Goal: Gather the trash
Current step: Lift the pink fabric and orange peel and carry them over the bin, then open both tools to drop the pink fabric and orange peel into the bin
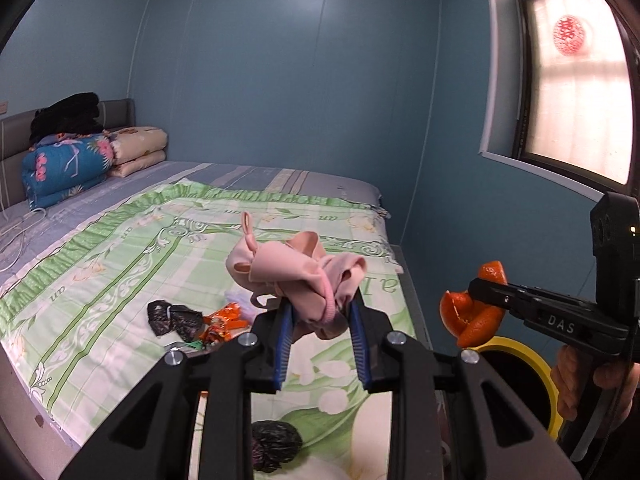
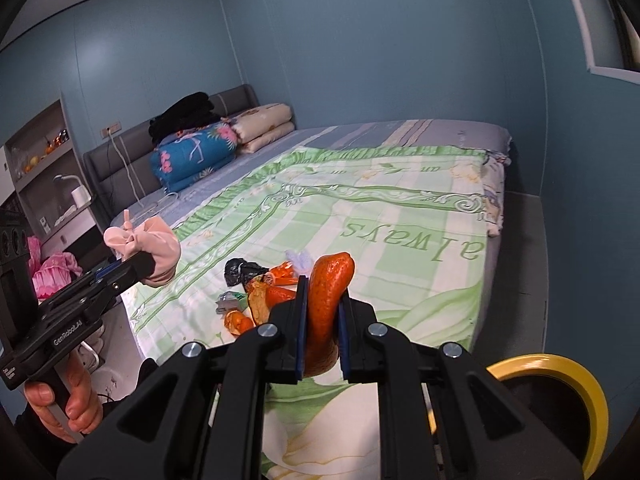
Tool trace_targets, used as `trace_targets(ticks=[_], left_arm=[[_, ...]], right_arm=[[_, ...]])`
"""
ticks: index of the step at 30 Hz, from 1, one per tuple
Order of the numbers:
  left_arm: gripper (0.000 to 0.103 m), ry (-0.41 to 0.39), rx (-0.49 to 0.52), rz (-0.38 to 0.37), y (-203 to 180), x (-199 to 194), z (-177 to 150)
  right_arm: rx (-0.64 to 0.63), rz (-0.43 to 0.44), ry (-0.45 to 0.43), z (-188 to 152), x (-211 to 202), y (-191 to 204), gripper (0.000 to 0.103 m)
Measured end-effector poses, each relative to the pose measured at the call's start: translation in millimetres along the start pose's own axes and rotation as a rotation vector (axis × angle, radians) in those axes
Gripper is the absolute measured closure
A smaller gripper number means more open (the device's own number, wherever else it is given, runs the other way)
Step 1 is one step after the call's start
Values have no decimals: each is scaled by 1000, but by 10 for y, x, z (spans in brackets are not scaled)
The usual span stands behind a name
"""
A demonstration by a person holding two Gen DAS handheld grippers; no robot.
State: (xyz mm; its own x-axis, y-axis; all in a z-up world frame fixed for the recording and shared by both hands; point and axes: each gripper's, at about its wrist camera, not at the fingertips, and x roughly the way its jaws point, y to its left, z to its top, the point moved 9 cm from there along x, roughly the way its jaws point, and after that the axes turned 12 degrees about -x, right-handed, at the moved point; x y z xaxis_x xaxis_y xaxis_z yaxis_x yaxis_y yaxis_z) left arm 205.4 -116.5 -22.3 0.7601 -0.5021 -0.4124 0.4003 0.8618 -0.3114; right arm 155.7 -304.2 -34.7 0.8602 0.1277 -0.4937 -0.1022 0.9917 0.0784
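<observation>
A crumpled pink cloth is pinched between the blue pads of my left gripper, held above the bed; the same cloth and left gripper show at the left of the right wrist view. My right gripper is shut on a curled orange peel, also seen off the bed's right side as peel in the right gripper. A yellow-rimmed bin stands just below it. On the bedspread lie a black plastic bag, an orange wrapper and loose peel pieces.
Another crumpled black bag lies near the bed's front edge. Folded quilts and dark clothes are stacked by the headboard. A window is on the right wall, shelves on the left. A hand grips the left handle.
</observation>
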Motion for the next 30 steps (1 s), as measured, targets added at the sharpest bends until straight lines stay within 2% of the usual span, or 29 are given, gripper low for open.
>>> trace_targets(ticks=[10,17,25,30], left_arm=[[78,14,54,-78,-513,-3,-60],[78,32,82,-130,-818,38,-158],[78,81,92,-201,-1167,174,-369],[78,144,131,-232,-1379,358,-658]], right_arm=[[75,-83,-42,-104,-457,-442,90],[126,-156,-37,-257,-687,-728,90],[201,-251,18,-567,-832,-1094,90],[235,-319,67,-825,-898,-1313,90]])
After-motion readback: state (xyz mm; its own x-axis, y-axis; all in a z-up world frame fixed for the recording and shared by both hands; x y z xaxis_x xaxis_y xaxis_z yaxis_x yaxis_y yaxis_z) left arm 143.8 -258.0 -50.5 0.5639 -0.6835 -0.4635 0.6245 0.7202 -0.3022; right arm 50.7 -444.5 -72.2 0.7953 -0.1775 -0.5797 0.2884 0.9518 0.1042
